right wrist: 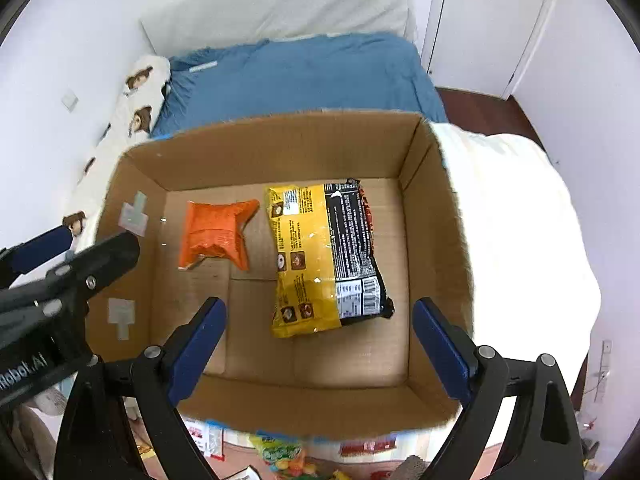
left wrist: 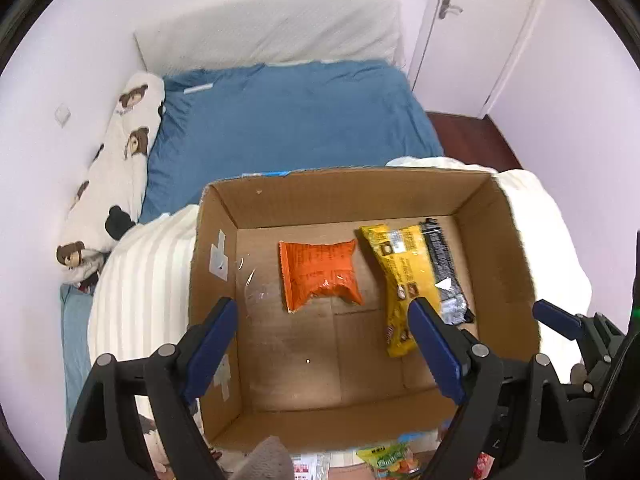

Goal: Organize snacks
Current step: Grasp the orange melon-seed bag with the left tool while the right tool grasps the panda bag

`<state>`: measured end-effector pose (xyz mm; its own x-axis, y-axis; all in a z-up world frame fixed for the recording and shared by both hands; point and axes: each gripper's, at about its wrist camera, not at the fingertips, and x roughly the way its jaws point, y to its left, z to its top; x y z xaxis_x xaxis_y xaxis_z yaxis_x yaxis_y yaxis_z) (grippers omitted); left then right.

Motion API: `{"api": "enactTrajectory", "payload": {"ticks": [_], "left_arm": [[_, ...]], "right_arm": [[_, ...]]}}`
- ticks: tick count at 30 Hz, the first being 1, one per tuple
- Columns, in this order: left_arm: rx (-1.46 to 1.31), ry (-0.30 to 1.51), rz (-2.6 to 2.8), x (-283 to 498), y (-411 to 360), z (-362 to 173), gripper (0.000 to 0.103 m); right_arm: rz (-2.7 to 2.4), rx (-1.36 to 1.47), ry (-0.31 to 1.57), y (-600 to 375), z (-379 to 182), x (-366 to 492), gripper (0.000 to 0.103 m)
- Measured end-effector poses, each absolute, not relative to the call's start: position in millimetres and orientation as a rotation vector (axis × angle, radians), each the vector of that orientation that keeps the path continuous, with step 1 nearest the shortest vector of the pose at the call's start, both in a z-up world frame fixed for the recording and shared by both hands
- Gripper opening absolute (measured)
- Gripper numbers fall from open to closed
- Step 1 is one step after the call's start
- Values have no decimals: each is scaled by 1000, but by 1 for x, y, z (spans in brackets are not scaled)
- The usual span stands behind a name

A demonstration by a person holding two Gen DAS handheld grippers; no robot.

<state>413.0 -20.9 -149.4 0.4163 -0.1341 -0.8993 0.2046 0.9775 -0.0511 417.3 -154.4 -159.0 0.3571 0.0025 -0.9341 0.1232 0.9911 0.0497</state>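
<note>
An open cardboard box point(left wrist: 360, 192) point(right wrist: 280, 140) sits on the bed. Inside lie an orange snack packet point(left wrist: 320, 274) point(right wrist: 216, 236) and a larger yellow and black snack bag point(left wrist: 412, 276) point(right wrist: 324, 256) to its right. My left gripper point(left wrist: 322, 344) is open and empty, held above the box's near half. My right gripper point(right wrist: 320, 344) is open and empty above the box's near edge. The left gripper's arm shows at the left of the right wrist view point(right wrist: 60, 276). More snack packets point(left wrist: 384, 458) point(right wrist: 280, 454) lie in front of the box, partly hidden.
The box rests on a white striped blanket point(left wrist: 140, 292) point(right wrist: 520, 240) over a blue bed sheet point(left wrist: 288, 120) point(right wrist: 300, 80). A bear-print pillow point(left wrist: 112, 184) lies along the left wall. A white door point(left wrist: 472, 32) stands at the far right.
</note>
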Motion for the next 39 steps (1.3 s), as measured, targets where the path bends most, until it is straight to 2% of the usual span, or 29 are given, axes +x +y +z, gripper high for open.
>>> {"api": "enactTrajectory", "payload": {"ticks": [9, 17, 18, 20, 21, 28, 35, 39], "left_arm": [[26, 1010, -227, 345, -7, -109, 87], [22, 917, -218, 285, 6, -88, 87], [24, 904, -215, 279, 9, -88, 88], [29, 882, -197, 262, 14, -90, 97], [33, 883, -192, 253, 17, -94, 98], [57, 1034, -134, 211, 39, -155, 98], [90, 1293, -30, 186, 70, -253, 98], [-91, 1505, 10, 167, 98, -303, 98]], "right_arm": [[-92, 139, 1070, -152, -105, 354, 96], [-78, 205, 1016, -151, -82, 286, 96], [-77, 215, 1011, -152, -82, 278, 96], [-71, 228, 1010, -153, -86, 262, 96], [-70, 233, 1015, -155, -89, 253, 96], [-93, 357, 1194, -175, -155, 198, 96], [-163, 634, 1441, -196, -268, 158, 96], [-218, 707, 1497, -191, -314, 157, 95]]}}
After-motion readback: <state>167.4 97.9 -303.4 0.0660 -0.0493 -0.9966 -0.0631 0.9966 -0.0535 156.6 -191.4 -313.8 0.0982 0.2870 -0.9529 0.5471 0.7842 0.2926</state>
